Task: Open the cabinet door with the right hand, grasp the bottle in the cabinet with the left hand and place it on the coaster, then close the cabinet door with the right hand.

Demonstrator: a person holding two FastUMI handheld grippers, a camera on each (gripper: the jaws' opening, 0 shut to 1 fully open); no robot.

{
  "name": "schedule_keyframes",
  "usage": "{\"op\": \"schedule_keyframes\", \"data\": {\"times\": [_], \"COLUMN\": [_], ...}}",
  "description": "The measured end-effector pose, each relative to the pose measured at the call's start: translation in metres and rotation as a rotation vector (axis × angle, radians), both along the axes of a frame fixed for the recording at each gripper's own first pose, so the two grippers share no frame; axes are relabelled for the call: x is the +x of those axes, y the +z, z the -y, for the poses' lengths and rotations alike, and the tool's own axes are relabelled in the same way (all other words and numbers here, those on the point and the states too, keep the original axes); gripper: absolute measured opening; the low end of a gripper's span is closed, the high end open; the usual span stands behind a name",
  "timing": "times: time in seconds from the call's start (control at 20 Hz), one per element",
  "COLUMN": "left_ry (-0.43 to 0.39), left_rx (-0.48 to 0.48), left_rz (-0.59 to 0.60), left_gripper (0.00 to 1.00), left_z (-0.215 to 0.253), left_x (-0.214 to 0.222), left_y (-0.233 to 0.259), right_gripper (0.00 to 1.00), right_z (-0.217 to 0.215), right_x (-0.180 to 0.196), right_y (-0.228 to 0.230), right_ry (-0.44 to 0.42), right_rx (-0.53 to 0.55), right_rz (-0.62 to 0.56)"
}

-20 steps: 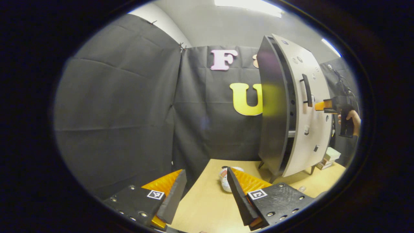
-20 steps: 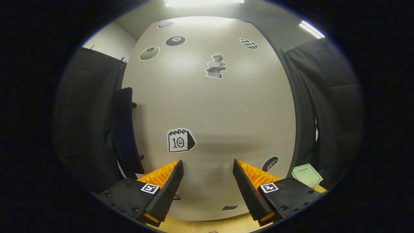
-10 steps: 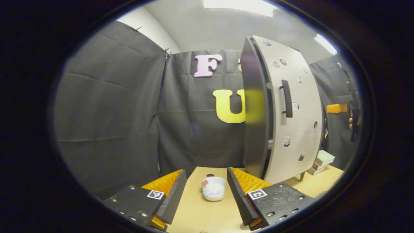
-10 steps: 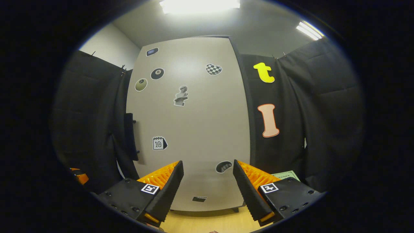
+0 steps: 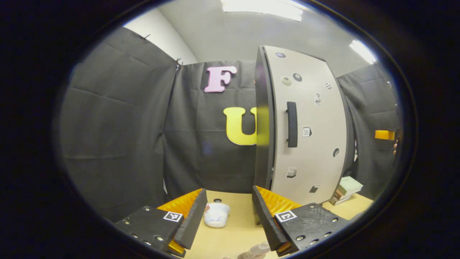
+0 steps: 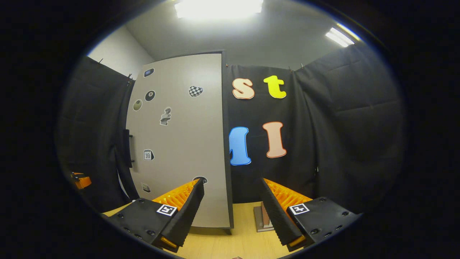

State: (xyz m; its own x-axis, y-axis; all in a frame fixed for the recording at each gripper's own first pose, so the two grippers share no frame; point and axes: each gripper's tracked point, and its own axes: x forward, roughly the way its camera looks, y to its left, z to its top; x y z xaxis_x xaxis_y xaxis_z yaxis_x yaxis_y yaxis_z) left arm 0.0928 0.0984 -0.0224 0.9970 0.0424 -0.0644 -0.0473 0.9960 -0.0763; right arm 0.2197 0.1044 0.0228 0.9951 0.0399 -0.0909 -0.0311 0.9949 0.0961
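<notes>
The cabinet (image 5: pixel 266 136) stands on the wooden table (image 5: pixel 233 235), its pale stickered door (image 5: pixel 312 144) lying flush against the dark body, black handle (image 5: pixel 291 124) facing me. My left gripper (image 5: pixel 228 190) is open over the table, holding nothing. A clear bottle-like thing (image 5: pixel 256 249) peeks in at the lower edge by the right finger. A small dark disc (image 5: pixel 217 200) lies farther back; I cannot tell whether it is the coaster. My right gripper (image 6: pixel 231 180) is open and stands back from the door (image 6: pixel 179 144), near its hinge edge. It also appears at the far right (image 5: pixel 385 135).
A white soft lump (image 5: pixel 216 215) lies on the table between my left fingers. Stacked books (image 5: pixel 345 187) sit right of the cabinet, and are also visible between my right fingers (image 6: pixel 261 218). Black cloth walls close in behind and on both sides.
The cabinet door has swung from ajar to flush. My right gripper has pulled back from the door and turned right. My left gripper has swung, shifting the cabinet left in its view.
</notes>
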Motion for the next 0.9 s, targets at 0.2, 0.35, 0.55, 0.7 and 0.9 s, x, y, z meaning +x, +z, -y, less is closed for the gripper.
{"op": "schedule_keyframes", "data": {"times": [0.2, 0.35, 0.55, 0.7, 0.9], "left_ry": [0.006, 0.011, 0.018, 0.024, 0.03], "left_rx": [0.011, 0.025, 0.048, 0.068, 0.068], "left_rz": [0.012, 0.024, 0.042, 0.059, 0.072], "left_gripper": [0.76, 0.76, 0.76, 0.76, 0.78], "left_z": [0.015, 0.023, 0.03, 0.034, 0.037], "left_x": [-0.004, -0.008, -0.009, -0.012, -0.013], "left_y": [0.016, 0.028, 0.044, 0.053, 0.058], "right_gripper": [0.97, 0.97, 0.97, 0.97, 0.97], "right_z": [0.03, 0.041, 0.053, 0.057, 0.062], "right_x": [-0.014, -0.02, -0.029, -0.033, -0.034], "right_y": [-0.006, -0.01, -0.015, -0.017, -0.019], "right_ry": [-0.009, -0.005, -0.005, -0.003, -0.008], "right_rx": [-0.021, -0.044, -0.061, -0.047, -0.038], "right_rz": [0.003, 0.01, 0.014, 0.008, 0.001]}}
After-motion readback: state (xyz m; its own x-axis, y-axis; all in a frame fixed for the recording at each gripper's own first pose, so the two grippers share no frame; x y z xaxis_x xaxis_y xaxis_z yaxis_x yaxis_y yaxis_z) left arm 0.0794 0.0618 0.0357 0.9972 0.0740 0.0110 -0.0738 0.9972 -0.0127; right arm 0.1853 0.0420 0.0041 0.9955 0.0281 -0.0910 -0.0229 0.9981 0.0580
